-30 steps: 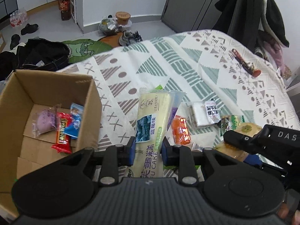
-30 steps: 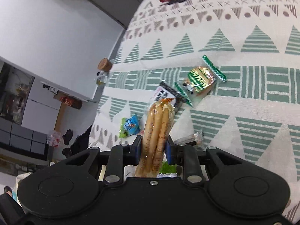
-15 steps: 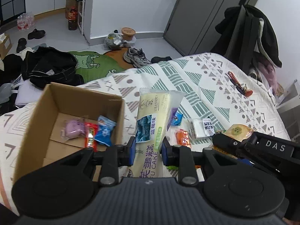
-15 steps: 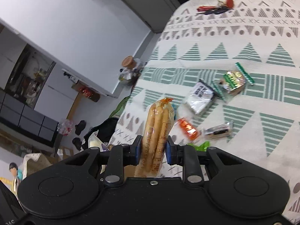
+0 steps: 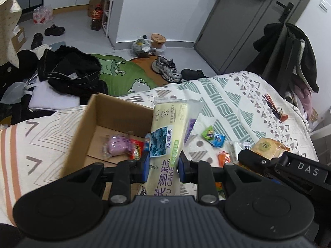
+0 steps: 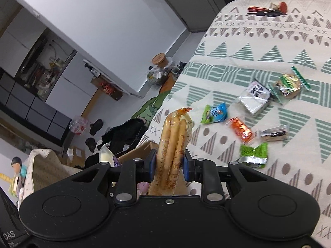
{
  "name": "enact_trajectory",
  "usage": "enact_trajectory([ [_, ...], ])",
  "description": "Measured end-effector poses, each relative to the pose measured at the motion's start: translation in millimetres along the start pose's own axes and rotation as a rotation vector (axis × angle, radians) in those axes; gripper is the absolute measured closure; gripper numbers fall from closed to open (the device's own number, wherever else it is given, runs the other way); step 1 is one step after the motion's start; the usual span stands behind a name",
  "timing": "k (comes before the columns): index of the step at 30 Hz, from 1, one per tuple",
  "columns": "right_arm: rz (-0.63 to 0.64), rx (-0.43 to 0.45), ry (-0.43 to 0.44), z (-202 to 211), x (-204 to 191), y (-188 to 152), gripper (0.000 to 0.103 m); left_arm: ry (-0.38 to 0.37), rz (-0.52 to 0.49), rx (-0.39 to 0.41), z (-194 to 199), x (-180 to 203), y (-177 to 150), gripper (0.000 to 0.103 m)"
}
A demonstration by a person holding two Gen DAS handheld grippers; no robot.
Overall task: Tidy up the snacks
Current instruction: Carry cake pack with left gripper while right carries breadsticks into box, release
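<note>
Matt cardboard box (image 5: 122, 111); glossy plastic cake pack (image 5: 167, 136); woven cloth bedspread (image 6: 258, 47), matt.

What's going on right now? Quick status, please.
Left hand-held gripper shut on pale yellow cake packet; right hand-held gripper shut on orange sausage pack. Brown cardboard box open, unobstructed.

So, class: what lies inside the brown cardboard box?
Inside the brown cardboard box: a pink round wrapped snack and a red packet. The held pale yellow cake packet covers whatever lies beyond them.
</note>
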State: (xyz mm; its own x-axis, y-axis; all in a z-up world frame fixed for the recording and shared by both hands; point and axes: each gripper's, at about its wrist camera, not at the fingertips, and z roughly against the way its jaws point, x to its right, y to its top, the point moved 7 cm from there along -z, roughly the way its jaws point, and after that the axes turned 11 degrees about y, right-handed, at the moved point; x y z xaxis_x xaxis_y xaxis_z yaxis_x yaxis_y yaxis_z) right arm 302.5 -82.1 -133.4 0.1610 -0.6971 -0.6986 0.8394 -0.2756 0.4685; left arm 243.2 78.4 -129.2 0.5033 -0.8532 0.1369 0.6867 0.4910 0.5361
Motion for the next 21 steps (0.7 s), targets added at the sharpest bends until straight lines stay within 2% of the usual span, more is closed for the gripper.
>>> enact_trajectory([
  [10,0.047,-0.037,0.02,-26,-26,-15,0.078,0.015,0.053,-0.03,-15,-41,11,0.077],
  [21,0.082,-0.09,0.034,-55,-49,-30,0.078,0.02,0.067,-0.07,-31,-66,15,0.076],
])
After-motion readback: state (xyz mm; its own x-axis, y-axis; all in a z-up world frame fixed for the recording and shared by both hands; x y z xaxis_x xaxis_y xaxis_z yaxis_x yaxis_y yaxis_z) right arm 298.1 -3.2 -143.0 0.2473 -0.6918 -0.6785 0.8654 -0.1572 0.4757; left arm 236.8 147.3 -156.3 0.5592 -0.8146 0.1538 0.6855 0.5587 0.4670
